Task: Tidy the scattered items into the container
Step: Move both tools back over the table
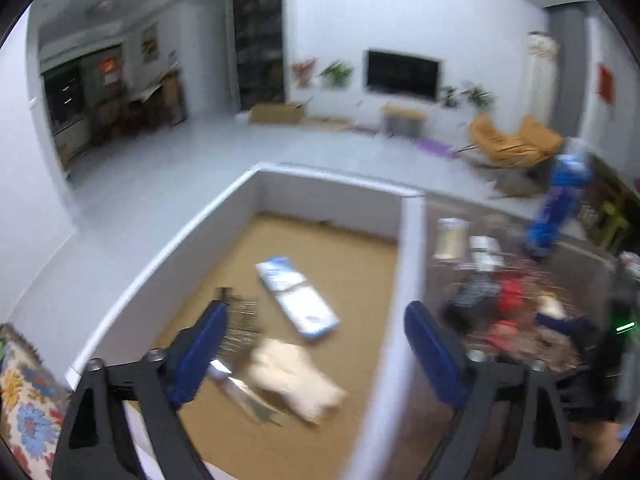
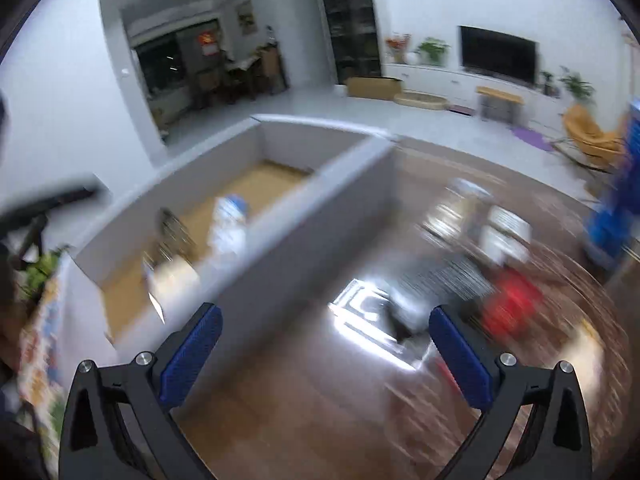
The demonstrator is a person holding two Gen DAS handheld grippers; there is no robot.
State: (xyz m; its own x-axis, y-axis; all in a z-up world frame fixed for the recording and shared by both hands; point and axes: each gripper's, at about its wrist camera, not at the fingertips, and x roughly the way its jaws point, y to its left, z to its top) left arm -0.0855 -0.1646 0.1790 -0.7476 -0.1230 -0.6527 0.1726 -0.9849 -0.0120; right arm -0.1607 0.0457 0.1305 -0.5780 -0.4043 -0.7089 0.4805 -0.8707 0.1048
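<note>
A white-walled box (image 1: 410, 248) with a cardboard floor stands on the wooden table. Inside lie a blue-and-white packet (image 1: 296, 298), a cream soft item (image 1: 298, 378) and a dark metallic thing (image 1: 238, 320). My left gripper (image 1: 316, 350) hangs open above the box, nothing between its blue pads. My right gripper (image 2: 326, 354) is open over the table (image 2: 304, 412), just right of the box wall (image 2: 280, 252). Scattered items lie blurred ahead of it: a dark striped item (image 2: 444, 280), a red item (image 2: 510, 308), white packets (image 2: 506, 232) and a jar-like item (image 2: 456, 208).
A tall blue pack (image 1: 560, 204) stands at the table's far right. A flowered cloth (image 1: 28, 408) lies left of the box. Behind are pale floor, a wall TV (image 1: 402, 74), a yellow chair (image 1: 512, 142) and a cardboard carton (image 1: 276, 113). The other gripper's dark body (image 1: 616, 344) shows at right.
</note>
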